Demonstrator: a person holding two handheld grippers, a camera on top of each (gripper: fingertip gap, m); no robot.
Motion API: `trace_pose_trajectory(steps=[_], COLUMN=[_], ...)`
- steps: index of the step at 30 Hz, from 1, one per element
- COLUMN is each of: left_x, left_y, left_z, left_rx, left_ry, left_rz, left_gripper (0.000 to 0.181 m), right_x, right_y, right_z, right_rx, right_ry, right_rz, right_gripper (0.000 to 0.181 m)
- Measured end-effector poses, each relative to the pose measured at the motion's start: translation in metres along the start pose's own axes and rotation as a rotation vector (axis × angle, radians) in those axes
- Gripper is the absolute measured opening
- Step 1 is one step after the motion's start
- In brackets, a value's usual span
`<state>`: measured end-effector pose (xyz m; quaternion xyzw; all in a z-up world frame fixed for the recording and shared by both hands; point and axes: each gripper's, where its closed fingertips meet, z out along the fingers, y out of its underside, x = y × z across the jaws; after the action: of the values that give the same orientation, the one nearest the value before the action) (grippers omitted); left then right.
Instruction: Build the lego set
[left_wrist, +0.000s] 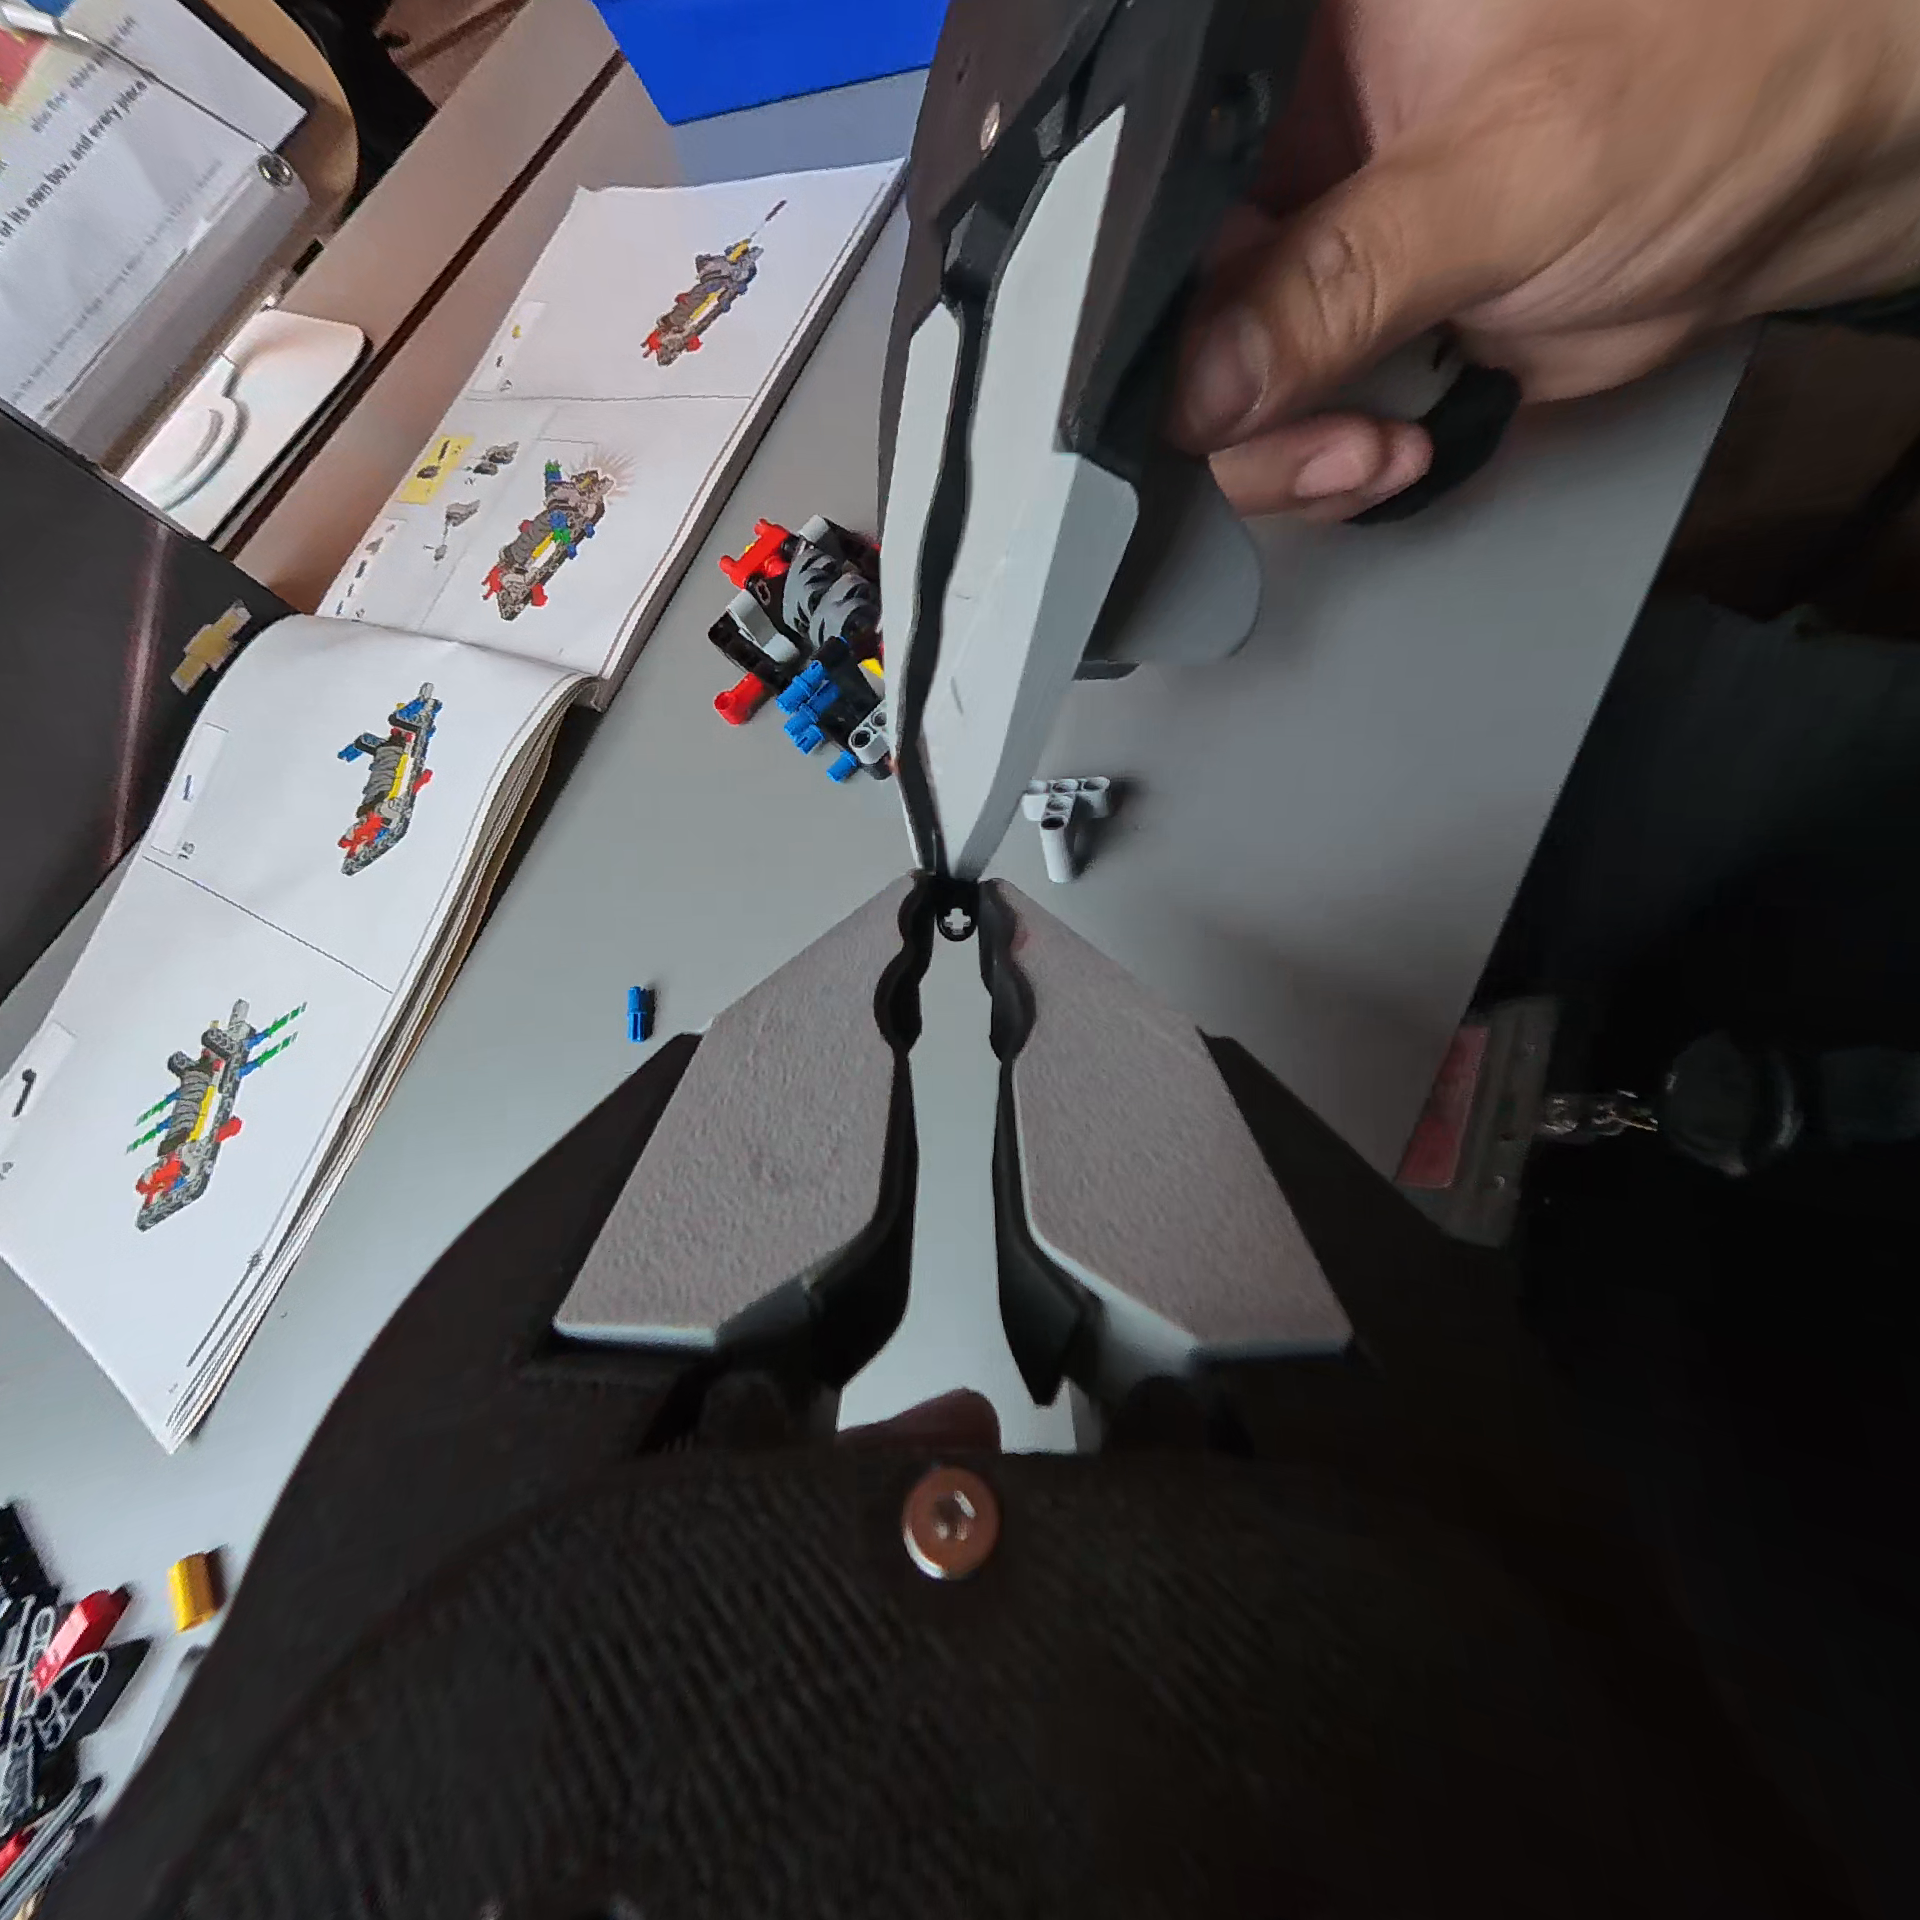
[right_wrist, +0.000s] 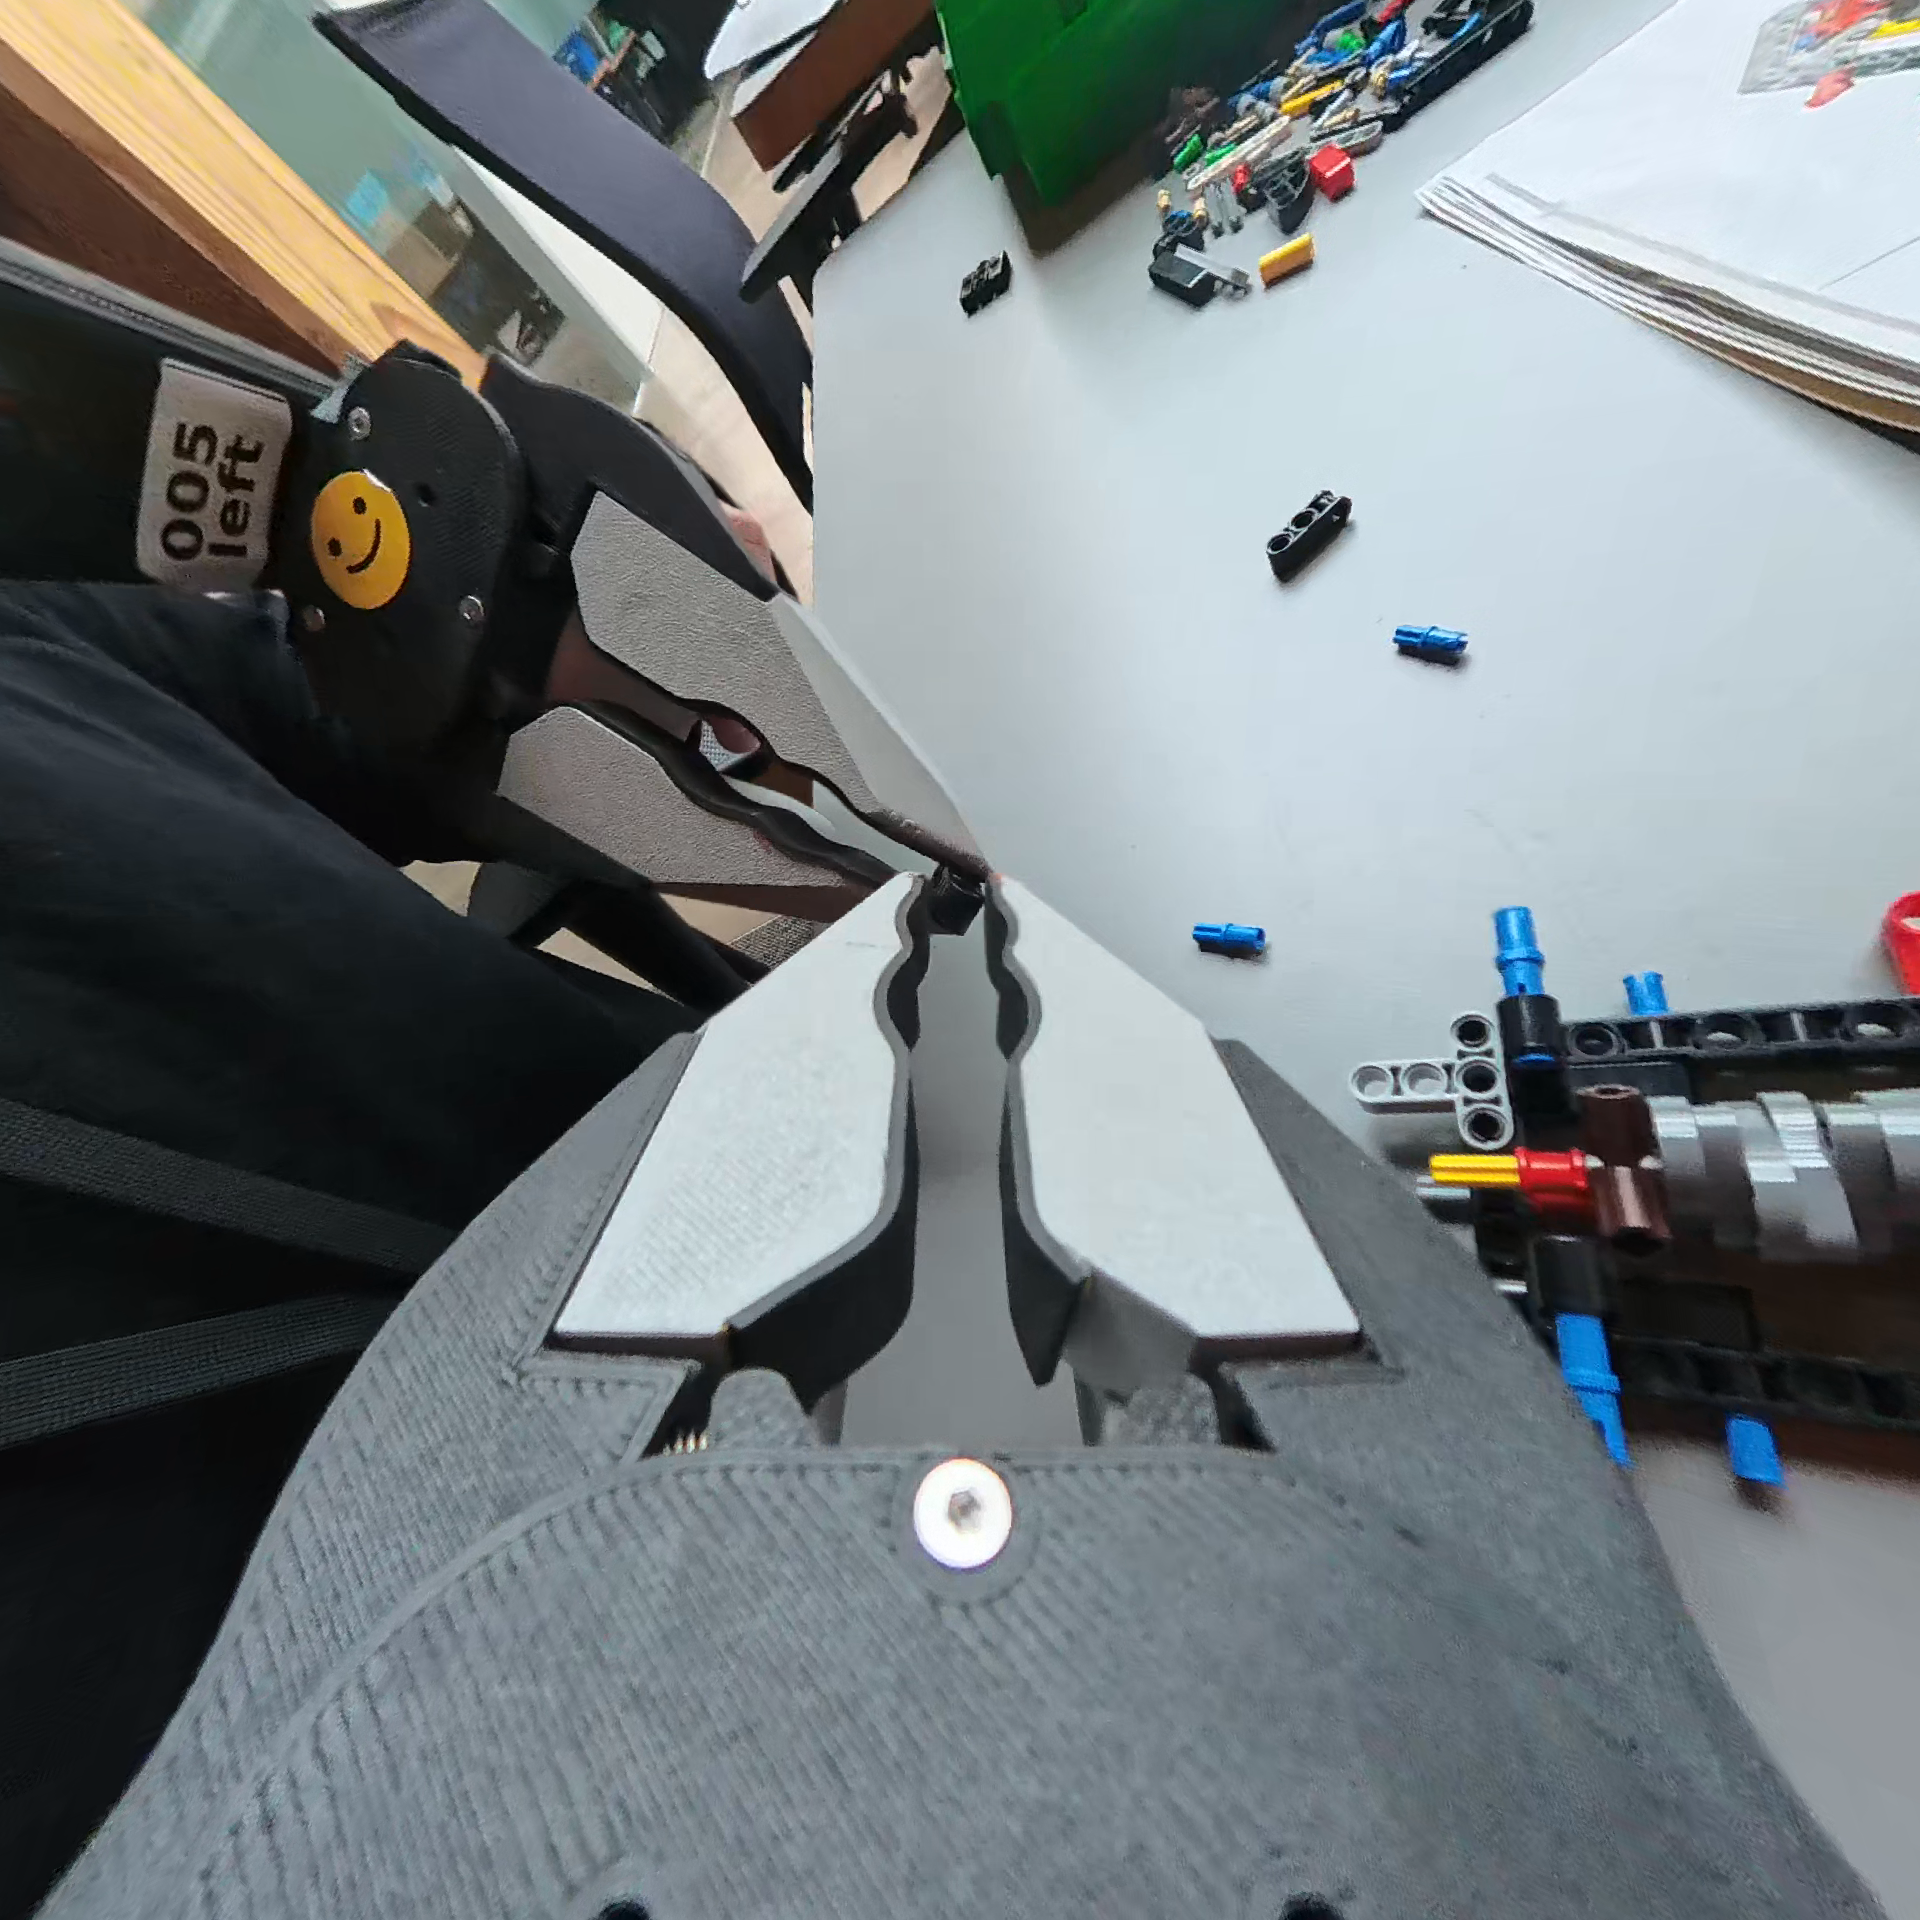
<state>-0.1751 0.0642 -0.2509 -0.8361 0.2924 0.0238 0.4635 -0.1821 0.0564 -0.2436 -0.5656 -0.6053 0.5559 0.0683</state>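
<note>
Left wrist view
- The left tool (left_wrist: 953, 920) is closed on a small black pin (left_wrist: 954, 923) at its fingertips, the pin's cross-shaped end facing the camera.
- The right tool (left_wrist: 940, 847) comes down from above, held by a hand (left_wrist: 1538, 208); its tips are almost closed and meet the same pin from the top.
- Beyond it on the grey table (left_wrist: 1351, 779) lies the model (left_wrist: 805, 634), black and grey with red and blue pins.
- A grey connector (left_wrist: 1070, 821) lies just right of the right tool's tips; a loose blue pin (left_wrist: 640, 1013) lies to the left.
- An open manual (left_wrist: 312, 831) lies on the left; a yellow piece (left_wrist: 195, 1590) and a heap of dark parts sit at the lower left corner.

Right wrist view
- The right tool (right_wrist: 951, 899) pinches the black pin (right_wrist: 954, 906) at its tips, over the table's edge.
- The left tool (right_wrist: 935, 862) reaches in from the left and grips the same pin.
- The model (right_wrist: 1683, 1174) lies on the table (right_wrist: 1143, 520) at the right.
- Two blue pins (right_wrist: 1228, 938) (right_wrist: 1430, 641) and a black beam (right_wrist: 1309, 533) lie loose on the table.
- A pile of parts (right_wrist: 1288, 114) lies far back, beside a green box (right_wrist: 1070, 83).
</note>
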Motion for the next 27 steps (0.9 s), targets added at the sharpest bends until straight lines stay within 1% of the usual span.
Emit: trace_pose_trajectory(steps=[3, 6, 11, 14, 15, 16, 17, 19, 21, 23, 25, 27], left_x=[0.004, 0.005, -0.003, -0.014, -0.017, -0.018, -0.016, -0.014, -0.013, -0.006, 0.002, 0.007], left_y=[0.001, 0.001, 0.011, 0.024, 0.027, 0.027, 0.024, 0.017, 0.014, 0.005, -0.009, -0.024], left_z=[-0.003, -0.01, -0.015, -0.01, -0.008, -0.006, -0.005, -0.003, 0.001, 0.002, 0.0, -0.004], left_rx=[0.003, 0.03, 0.028, -0.01, -0.019, -0.015, 0.003, 0.046, 0.051, 0.082, 0.143, 0.215], left_ry=[0.003, 0.048, 0.109, 0.083, 0.08, 0.09, 0.112, 0.141, 0.156, 0.203, 0.26, 0.298], left_rz=[-0.006, -0.067, -0.146, -0.15, -0.159, -0.173, -0.188, -0.206, -0.208, -0.21, -0.211, -0.212], left_gripper=[0.006, 0.006, 0.007, 0.007, 0.007, 0.008, 0.008, 0.008, 0.008, 0.009, 0.01, 0.011], right_x=[-0.004, -0.009, -0.01, -0.003, -0.005, -0.011, -0.018, -0.025, -0.034, -0.039, -0.047, -0.051], right_y=[0.002, 0.0, -0.005, -0.016, -0.023, -0.032, -0.041, -0.046, -0.041, -0.039, -0.038, -0.033], right_z=[0.001, 0.001, -0.001, -0.013, -0.021, -0.031, -0.042, -0.059, -0.066, -0.068, -0.07, -0.068], right_rx=[-0.029, -0.033, -0.024, 0.026, 0.068, 0.127, 0.194, 0.276, 0.28, 0.267, 0.26, 0.215], right_ry=[-0.018, -0.056, -0.057, -0.04, -0.074, -0.14, -0.2, -0.204, -0.188, -0.153, -0.144, -0.121], right_rz=[0.002, 0.009, -0.028, -0.04, -0.038, -0.052, -0.1, -0.269, -0.444, -0.564, -0.659, -0.75], right_gripper=[0.006, 0.005, 0.004, 0.004, 0.004, 0.004, 0.003, 0.003, 0.003, 0.003, 0.004, 0.003])
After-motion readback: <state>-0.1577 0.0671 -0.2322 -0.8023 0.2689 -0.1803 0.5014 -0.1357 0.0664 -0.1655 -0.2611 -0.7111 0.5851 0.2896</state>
